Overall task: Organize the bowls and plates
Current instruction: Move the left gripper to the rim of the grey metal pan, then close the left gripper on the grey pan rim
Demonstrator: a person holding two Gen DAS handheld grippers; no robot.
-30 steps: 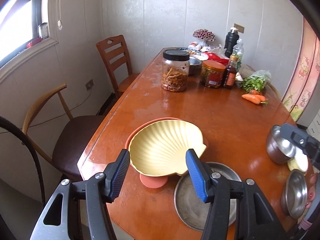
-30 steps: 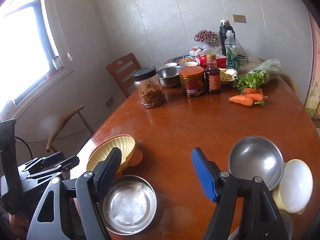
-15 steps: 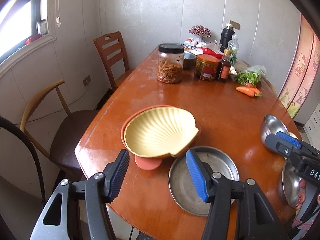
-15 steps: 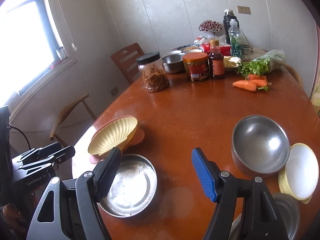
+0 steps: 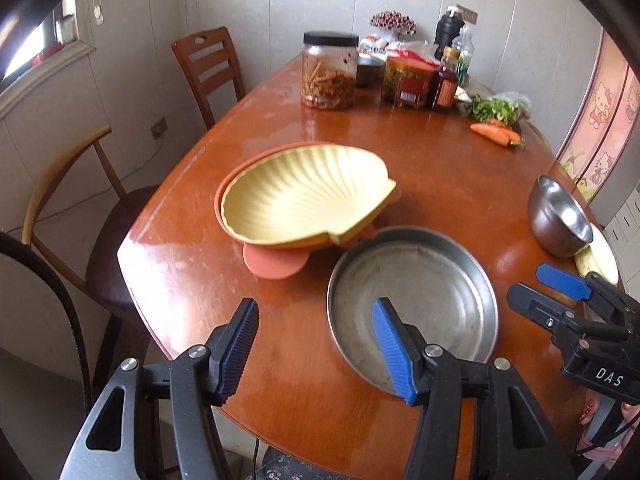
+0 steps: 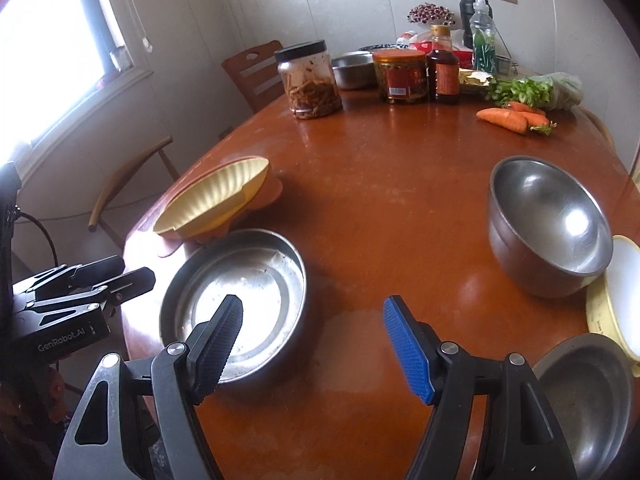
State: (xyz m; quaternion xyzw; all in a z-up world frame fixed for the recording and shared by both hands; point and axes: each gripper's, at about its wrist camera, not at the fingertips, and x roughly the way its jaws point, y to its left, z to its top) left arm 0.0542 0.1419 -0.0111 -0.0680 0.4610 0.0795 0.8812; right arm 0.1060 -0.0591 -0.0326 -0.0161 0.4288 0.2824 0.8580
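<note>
On the table (image 6: 400,200) are two shell-shaped plates (image 5: 304,196), one metal pan (image 6: 240,296), three metal bowls (image 6: 548,220) and one white bowl (image 6: 624,296). At the far end stand two jars (image 6: 308,80), three bottles (image 6: 443,66) and two carrots (image 6: 508,119). Two chairs (image 5: 208,76) are alongside.

"GenRobot.AI" on left gripper (image 6: 120,280); "DAS" on right gripper (image 5: 552,292)

Both wrist cameras look steeply down from the table's (image 5: 440,184) near edge toward its far end, close above it, the left one beside the right, sharing the steel plate (image 5: 412,296) (image 6: 240,292).
</note>
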